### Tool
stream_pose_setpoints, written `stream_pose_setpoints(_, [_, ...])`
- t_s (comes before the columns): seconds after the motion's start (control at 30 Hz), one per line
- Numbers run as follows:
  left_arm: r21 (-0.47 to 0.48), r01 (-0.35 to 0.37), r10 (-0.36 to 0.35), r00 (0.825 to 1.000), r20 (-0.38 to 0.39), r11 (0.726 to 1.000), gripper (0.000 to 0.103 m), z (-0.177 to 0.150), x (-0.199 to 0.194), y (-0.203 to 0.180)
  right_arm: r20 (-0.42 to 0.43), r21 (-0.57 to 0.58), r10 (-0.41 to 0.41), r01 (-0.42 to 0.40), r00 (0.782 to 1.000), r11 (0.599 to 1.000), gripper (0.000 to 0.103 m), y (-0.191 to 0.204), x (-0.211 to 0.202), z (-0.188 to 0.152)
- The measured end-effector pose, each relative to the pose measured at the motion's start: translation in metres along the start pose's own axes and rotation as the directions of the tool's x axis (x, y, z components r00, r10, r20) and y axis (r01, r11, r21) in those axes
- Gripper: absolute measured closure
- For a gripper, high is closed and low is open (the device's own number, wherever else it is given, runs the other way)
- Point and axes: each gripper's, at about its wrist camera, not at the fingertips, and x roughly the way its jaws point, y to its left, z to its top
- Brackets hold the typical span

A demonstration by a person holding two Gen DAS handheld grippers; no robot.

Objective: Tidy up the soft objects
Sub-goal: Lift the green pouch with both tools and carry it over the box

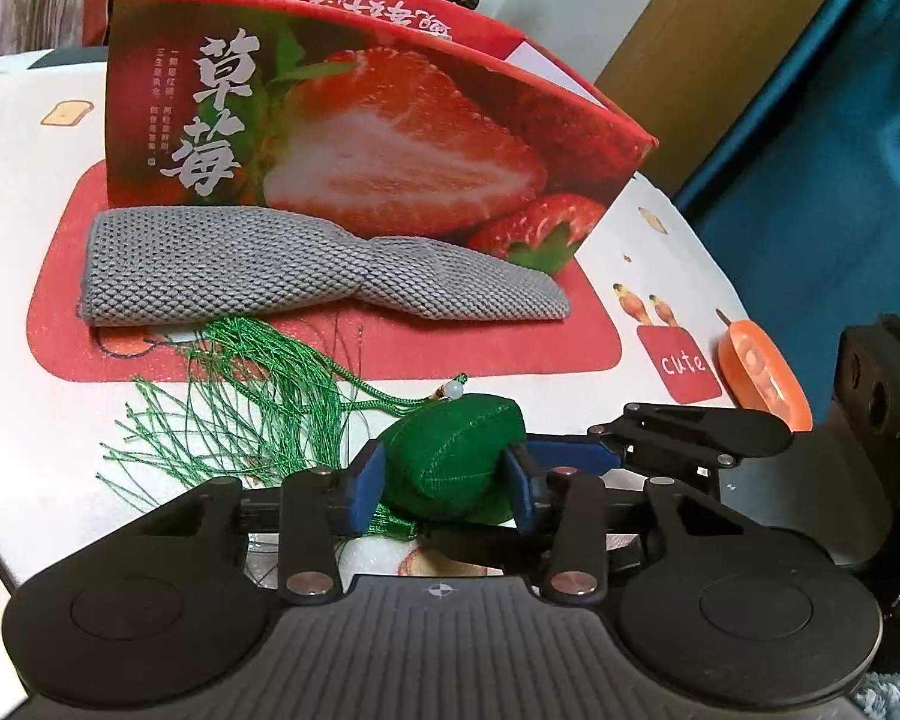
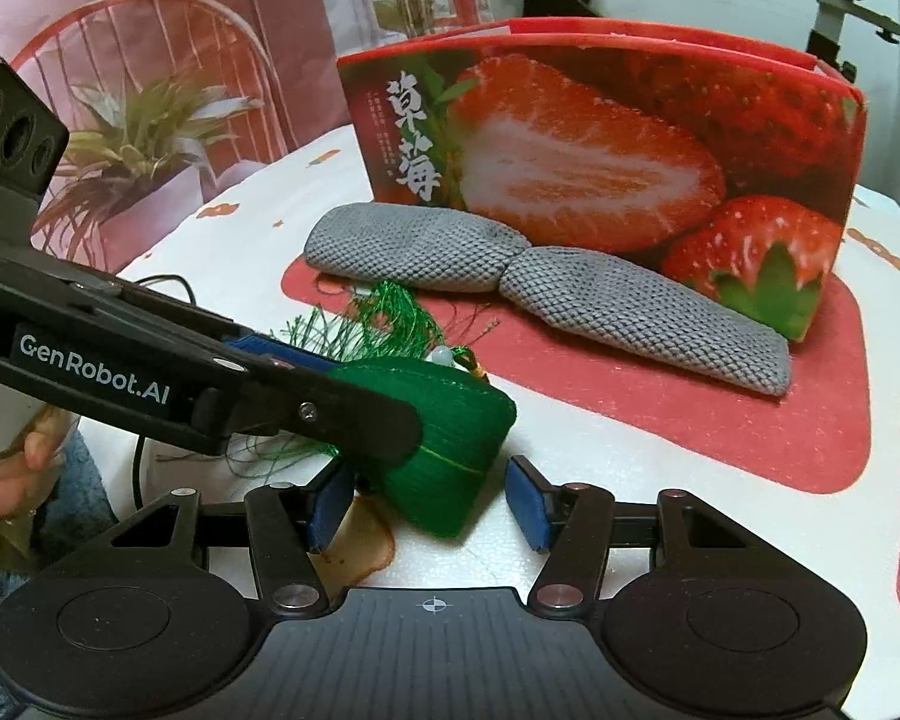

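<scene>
**Q:** Nearest the lens in the left wrist view, what is shown?

**A:** Left tool, its blue pads pressed against both sides of a green pouch; it holds the pouch just above the bench. Green tassel threads trail from it over the printed cloth. Beyond lies a grey mesh cloth, set against a strawberry box whose top is open. The box face carries large white characters, 草莓, with small print beside them too fine to read. A red patch on the bench cover reads "cute".

**Q:** And the right wrist view?

**A:** Right tool stands wide, pads either side of the pouch's lower corner, seemingly without touching it. The left tool's arm crosses from the left, lettered "GenRobot.AI". The mesh cloth and box sit behind, well apart from the pouch.

**Q:** How is the step best done?

**A:** Probably the pouch goes into the box. Keep the squeeze on its body, lift until the tassel clears the bench and cloth, and carry it over the rim before releasing; loose threads could snag.
</scene>
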Motion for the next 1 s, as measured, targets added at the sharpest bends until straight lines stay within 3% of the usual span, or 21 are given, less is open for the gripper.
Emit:
stream_pose_setpoints(0.17, [0.001,0.001,-0.001,1.0,0.014,1.0,0.059,0.0,-0.004,0.001,0.022,-0.012,0.008,-0.007,1.0,1.0,0.058,0.003,-0.004,0.001])
stream_pose_setpoints(0.3, [0.053,0.0,-0.004,0.997,0.08,0.999,0.059,0.006,-0.02,-0.009,0.085,-0.015,0.004,-0.003,0.996,1.0,0.058,0.004,-0.018,0.01])
stream_pose_setpoints(0.47, [0.041,0.014,-0.02,0.987,0.158,0.999,0.059,0.029,-0.045,-0.013,0.166,-0.055,0.003,0.006,0.986,0.998,0.058,0.008,-0.04,0.042])
stream_pose_setpoints(0.73, [0.066,0.006,-0.03,0.93,0.365,0.998,0.059,0.108,-0.1,-0.024,0.336,-0.189,-0.002,0.07,0.942,0.979,0.058,0.016,-0.078,0.135])
stream_pose_setpoints(0.87, [0.086,-0.005,-0.033,0.905,0.425,0.996,0.059,0.149,-0.114,-0.029,0.432,-0.237,-0.023,0.138,0.902,0.962,0.058,0.02,-0.083,0.177])
stream_pose_setpoints(1.0, [0.124,-0.046,-0.018,0.882,0.471,0.991,0.059,0.185,-0.12,-0.036,0.484,-0.234,-0.026,0.157,0.875,0.96,0.058,0.016,-0.085,0.215])
